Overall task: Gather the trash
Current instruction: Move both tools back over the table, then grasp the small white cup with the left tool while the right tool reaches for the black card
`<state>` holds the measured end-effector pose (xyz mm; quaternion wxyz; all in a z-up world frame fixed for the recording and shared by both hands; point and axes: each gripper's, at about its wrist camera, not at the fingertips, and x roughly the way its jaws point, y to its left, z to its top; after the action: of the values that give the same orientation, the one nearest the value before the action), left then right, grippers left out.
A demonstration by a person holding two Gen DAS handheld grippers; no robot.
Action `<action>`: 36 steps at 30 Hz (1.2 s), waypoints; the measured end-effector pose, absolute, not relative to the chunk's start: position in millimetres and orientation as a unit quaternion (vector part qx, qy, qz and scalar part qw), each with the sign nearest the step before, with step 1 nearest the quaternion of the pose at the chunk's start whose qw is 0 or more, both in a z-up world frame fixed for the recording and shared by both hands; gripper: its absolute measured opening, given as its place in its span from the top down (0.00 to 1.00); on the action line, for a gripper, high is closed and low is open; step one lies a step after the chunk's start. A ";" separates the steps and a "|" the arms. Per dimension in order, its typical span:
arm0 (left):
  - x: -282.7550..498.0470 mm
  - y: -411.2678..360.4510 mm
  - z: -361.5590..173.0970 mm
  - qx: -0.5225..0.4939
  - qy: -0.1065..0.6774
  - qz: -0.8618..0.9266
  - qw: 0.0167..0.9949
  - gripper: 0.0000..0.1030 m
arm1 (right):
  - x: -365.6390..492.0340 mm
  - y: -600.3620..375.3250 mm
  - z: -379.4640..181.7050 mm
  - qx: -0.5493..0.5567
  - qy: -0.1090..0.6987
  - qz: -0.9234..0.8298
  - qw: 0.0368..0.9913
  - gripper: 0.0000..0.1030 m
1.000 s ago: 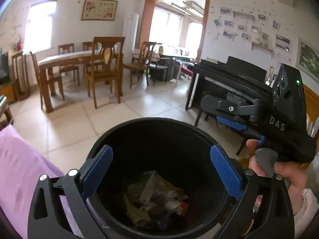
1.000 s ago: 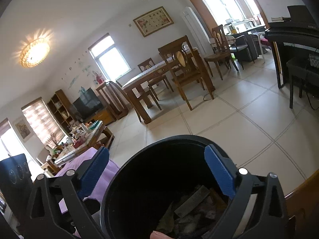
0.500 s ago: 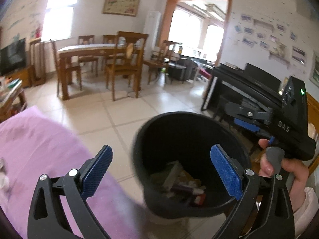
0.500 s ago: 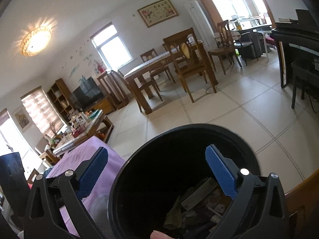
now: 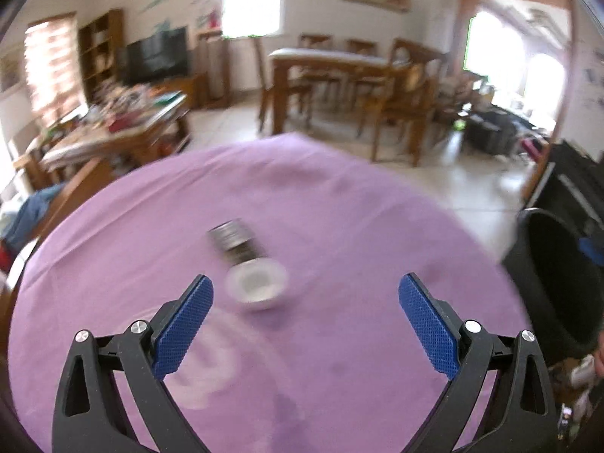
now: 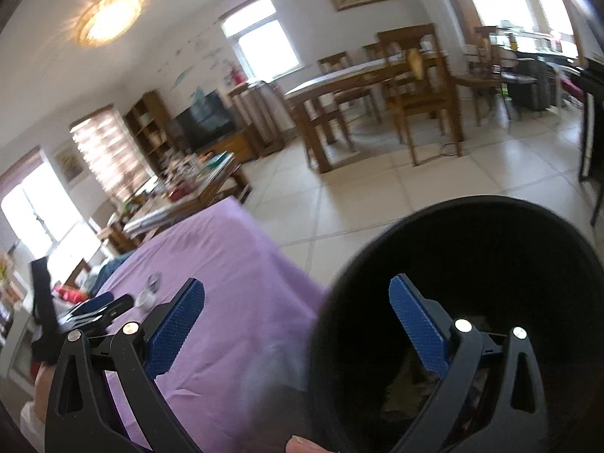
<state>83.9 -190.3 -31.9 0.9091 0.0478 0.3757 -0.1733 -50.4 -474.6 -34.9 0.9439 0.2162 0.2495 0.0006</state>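
Purple cloth point(image 5: 339, 204) covers the table that fills the left wrist view, and on it lie two pieces of trash, both smeared by motion blur: a small white plastic cup point(image 5: 257, 283) with its mouth turned toward the camera, and touching its far side a dark crumpled cylinder wrapped in silvery foil point(image 5: 234, 241). The left gripper point(image 5: 305, 319) hangs above the cloth with its blue-padded fingers spread wide and nothing between them; the cup sits just ahead of the gap, nearer the left finger. At the right edge of this view stands the round black plastic trash bin point(image 5: 547, 283), beside the table. In the right wrist view the same bin point(image 6: 490, 249) looms close, with scraps of paper and wrappers point(image 6: 400, 392) dimly visible at its bottom. The right gripper point(image 6: 298, 321) is also spread apart and empty, its right finger lying over the bin's opening and its left finger over the purple cloth. A fingertip point(image 6: 302, 443) shows at the bottom edge, by the bin's rim. Farther left, the other gripper's black body reaches over the cloth near the cup.
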 end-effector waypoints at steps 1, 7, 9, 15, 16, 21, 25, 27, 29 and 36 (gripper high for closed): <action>90.2 -184.7 -33.8 0.048 0.383 -0.171 0.907 0.15 | -44.7 -465.0 -34.0 0.209 0.255 0.010 0.944 0.05; 127.5 -158.8 -55.5 0.055 0.435 -0.189 0.879 0.58 | -14.2 -415.5 -28.1 0.175 0.277 0.057 0.943 0.05; 129.9 -155.0 -57.6 0.054 0.428 -0.191 0.882 0.65 | -4.4 -400.6 -27.0 0.164 0.284 0.067 0.942 0.05; 144.0 -129.0 -58.3 0.002 0.416 -0.201 0.887 0.66 | 37.0 -346.1 -23.6 0.103 0.316 0.100 0.938 0.06; 136.3 -126.6 -57.6 -0.005 0.413 -0.197 0.889 0.66 | 48.1 -333.6 -23.5 0.090 0.323 0.107 0.936 0.07; 139.5 -83.3 -47.6 -0.060 0.389 -0.138 0.909 0.66 | 94.1 -284.2 -26.6 0.055 0.362 0.128 0.922 0.18; 136.5 -58.9 -41.3 -0.092 0.380 -0.103 0.915 0.66 | 128.7 -247.7 -40.0 0.034 0.400 0.147 0.904 0.25; 135.6 -52.9 -36.6 -0.103 0.372 -0.101 0.917 0.66 | 142.5 -228.3 -50.3 0.023 0.421 0.154 0.894 0.33; 134.6 -50.6 -33.5 -0.107 0.368 -0.102 0.918 0.66 | 151.9 -212.0 -56.9 0.007 0.435 0.155 0.887 0.39; 124.3 -49.7 -31.2 -0.124 0.363 -0.122 0.915 0.66 | 150.4 -186.6 -58.6 -0.050 0.425 0.140 0.893 0.68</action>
<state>124.3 -49.7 -31.2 0.9153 -0.1235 0.3634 -0.1219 150.4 -186.6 -58.6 0.8929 -0.0498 0.4252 0.1396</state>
